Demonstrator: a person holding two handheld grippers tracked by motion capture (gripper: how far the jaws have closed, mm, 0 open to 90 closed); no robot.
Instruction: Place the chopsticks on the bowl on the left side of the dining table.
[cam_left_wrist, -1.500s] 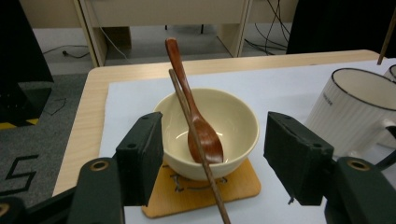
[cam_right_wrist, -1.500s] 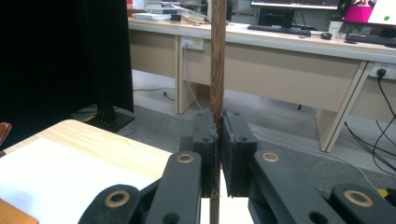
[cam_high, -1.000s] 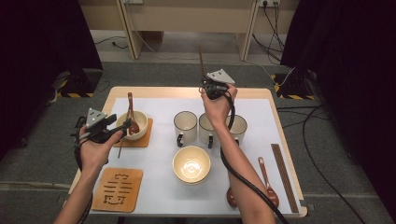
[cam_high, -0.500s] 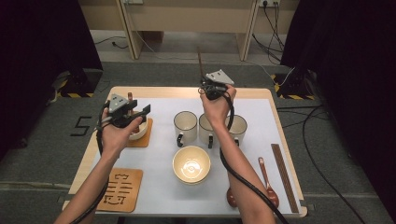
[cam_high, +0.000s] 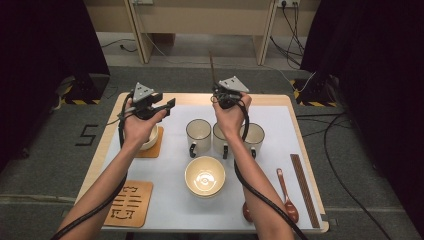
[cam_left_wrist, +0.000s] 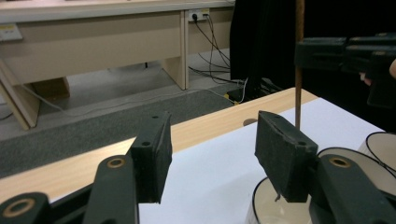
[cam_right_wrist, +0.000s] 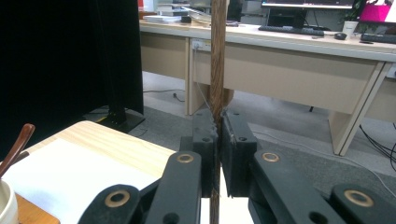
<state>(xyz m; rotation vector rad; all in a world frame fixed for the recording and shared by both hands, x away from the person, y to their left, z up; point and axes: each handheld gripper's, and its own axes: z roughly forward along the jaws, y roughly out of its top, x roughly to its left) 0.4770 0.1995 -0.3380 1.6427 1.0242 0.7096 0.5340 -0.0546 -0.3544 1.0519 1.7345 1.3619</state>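
We see a slim, dark brown wooden chopstick (cam_right_wrist: 217, 60) held upright above the table's (cam_high: 280, 100) far edge, clamped between the closed jaws of the right gripper (cam_right_wrist: 218, 140). The left gripper (cam_left_wrist: 210, 154), empty, has just been narrowing its open jaws nearby. No readable writing.

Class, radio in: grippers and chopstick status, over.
Right gripper shut on upright chopstick. Left gripper open, jaws closing, nothing between. Path clear.
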